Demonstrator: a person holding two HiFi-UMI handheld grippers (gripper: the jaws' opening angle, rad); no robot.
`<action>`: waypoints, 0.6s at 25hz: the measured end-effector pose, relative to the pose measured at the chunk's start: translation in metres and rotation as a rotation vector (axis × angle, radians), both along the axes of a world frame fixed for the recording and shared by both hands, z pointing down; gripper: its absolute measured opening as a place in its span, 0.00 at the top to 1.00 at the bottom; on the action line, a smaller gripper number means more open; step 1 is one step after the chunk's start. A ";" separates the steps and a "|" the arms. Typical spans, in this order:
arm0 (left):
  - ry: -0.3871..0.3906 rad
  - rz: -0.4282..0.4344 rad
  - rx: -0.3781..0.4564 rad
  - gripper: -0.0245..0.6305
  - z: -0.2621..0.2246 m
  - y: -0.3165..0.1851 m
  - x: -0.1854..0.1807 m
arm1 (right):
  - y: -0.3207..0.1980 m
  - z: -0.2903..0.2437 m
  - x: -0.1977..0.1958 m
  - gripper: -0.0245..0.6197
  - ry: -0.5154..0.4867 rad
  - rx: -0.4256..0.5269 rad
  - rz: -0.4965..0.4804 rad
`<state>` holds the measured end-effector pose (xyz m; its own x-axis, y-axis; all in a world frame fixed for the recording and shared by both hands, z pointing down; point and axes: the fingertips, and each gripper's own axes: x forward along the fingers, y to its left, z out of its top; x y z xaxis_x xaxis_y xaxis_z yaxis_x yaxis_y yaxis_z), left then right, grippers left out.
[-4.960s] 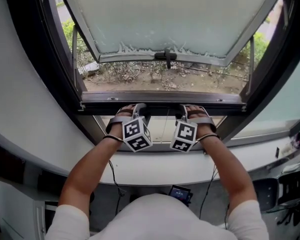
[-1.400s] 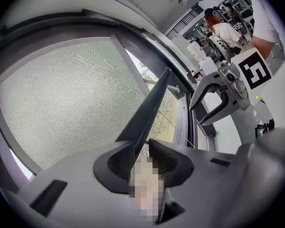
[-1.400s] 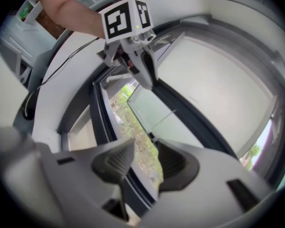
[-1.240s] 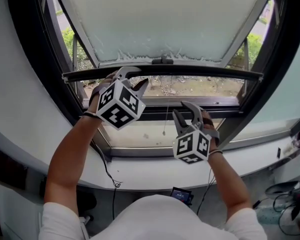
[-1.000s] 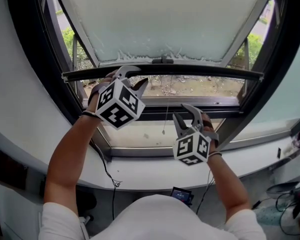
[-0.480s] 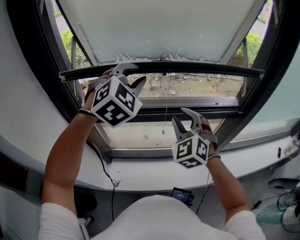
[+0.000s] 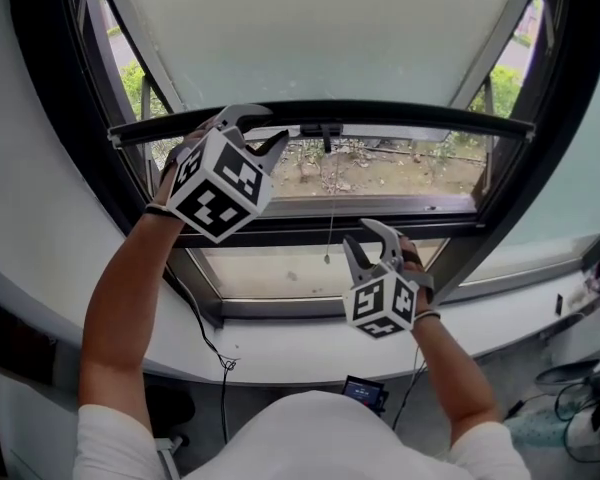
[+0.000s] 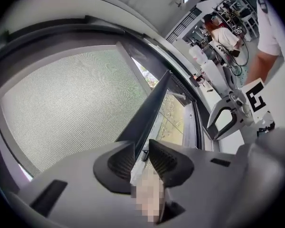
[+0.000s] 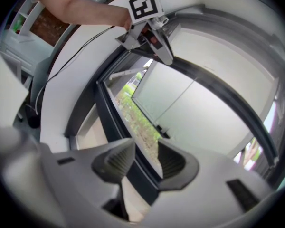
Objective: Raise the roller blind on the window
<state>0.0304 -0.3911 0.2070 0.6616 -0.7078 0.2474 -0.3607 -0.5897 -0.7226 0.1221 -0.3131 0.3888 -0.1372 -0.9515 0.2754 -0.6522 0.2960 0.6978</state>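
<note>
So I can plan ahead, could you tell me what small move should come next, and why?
Probably raise the left gripper a little higher: it clamps the bottom bar of the blind, which covers most of the window, and the right gripper hangs open.

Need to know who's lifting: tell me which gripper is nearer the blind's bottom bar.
Left. The left gripper is clamped on the bar near its left end; the right gripper hangs lower, apart from it, jaws open, in front of the window frame.
</note>
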 end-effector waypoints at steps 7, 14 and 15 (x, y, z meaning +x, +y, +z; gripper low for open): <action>-0.007 0.000 0.026 0.80 -0.014 -0.001 0.000 | -0.003 0.010 -0.004 0.74 -0.052 -0.048 -0.015; -0.023 0.008 0.030 0.80 -0.023 0.002 0.002 | -0.004 0.027 -0.012 0.74 -0.083 -0.107 -0.026; -0.023 0.008 0.033 0.80 -0.024 0.002 0.001 | -0.004 0.028 -0.013 0.74 -0.082 -0.110 -0.027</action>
<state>0.0318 -0.3895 0.1831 0.6619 -0.7104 0.2393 -0.3392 -0.5685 -0.7495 0.1096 -0.3174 0.4169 -0.1886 -0.9120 0.3643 -0.6967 0.3857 0.6049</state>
